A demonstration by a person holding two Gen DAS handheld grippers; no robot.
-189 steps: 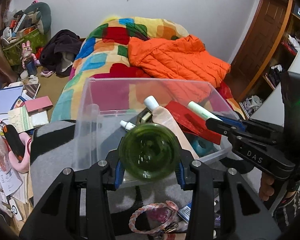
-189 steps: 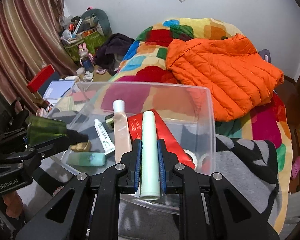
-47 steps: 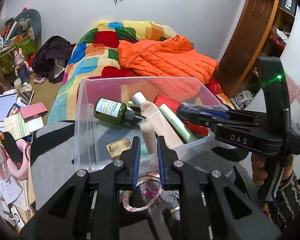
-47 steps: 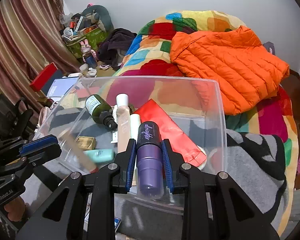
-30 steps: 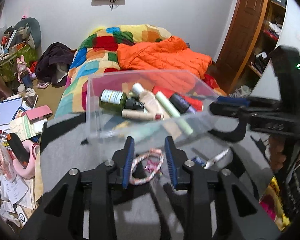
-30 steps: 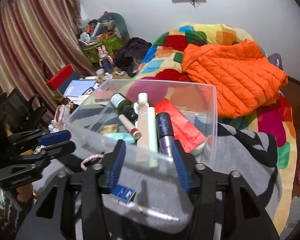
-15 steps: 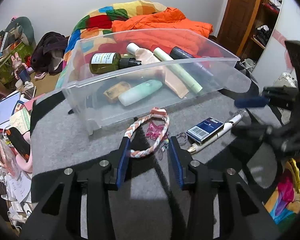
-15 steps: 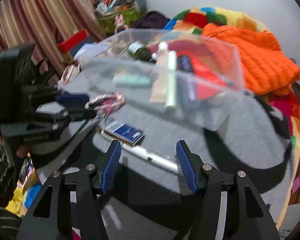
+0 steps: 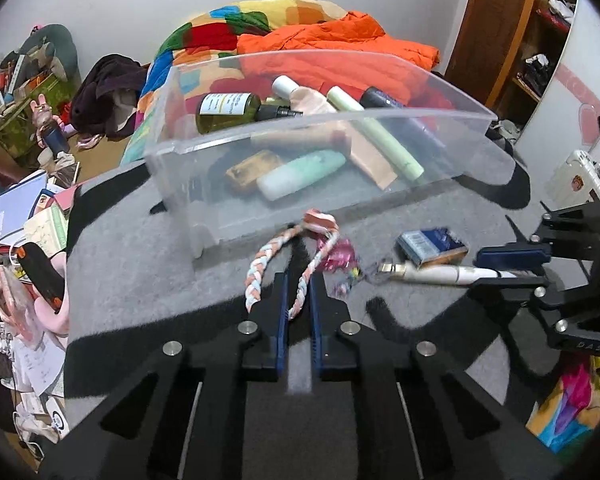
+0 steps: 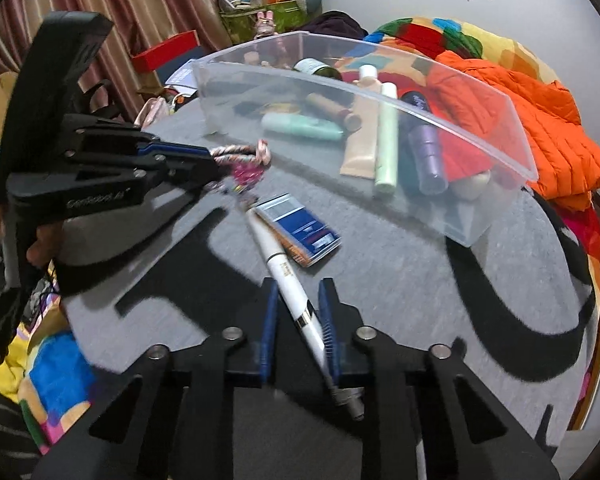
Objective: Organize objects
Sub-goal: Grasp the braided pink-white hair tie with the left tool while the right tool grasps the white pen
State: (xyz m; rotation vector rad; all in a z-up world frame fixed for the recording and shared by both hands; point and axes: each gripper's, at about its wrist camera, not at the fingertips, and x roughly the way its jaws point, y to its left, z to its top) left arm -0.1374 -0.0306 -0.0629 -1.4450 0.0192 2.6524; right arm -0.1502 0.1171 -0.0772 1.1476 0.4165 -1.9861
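The braided cord loop (image 9: 290, 258), pink, white and pale blue, lies on the grey table (image 9: 140, 280) just in front of the clear plastic bin (image 9: 380, 120), with a pink charm cluster (image 9: 338, 256) at its right side; the left tool (image 9: 298, 300) has its two blue-padded fingers narrowed around the loop's near end, one strand of the braid running between them, so it looks clenched on the cord, though whether the pads actually press it I cannot tell; from the right wrist view the same tool (image 10: 204, 158) reaches the cord (image 10: 240, 152) from the left. Just right of the charms lies a white pen-shaped applicator (image 10: 288, 276) beside a dark blue box (image 10: 300, 230), the two touching; the right tool (image 10: 298, 320) straddles the applicator with its fingers apart, one pad close against the white barrel and the other standing clear, so it is released, not gripping. Inside the bin lie a green glass bottle (image 9: 228, 108), a mint tube (image 9: 300, 174), a pale green tube (image 9: 376, 136), a beige tube (image 9: 320, 104), a purple bottle (image 10: 426, 148) and a red packet (image 10: 456, 156); beyond the bin a bed carries a patchwork quilt (image 9: 228, 24) and an orange jacket (image 9: 340, 40).
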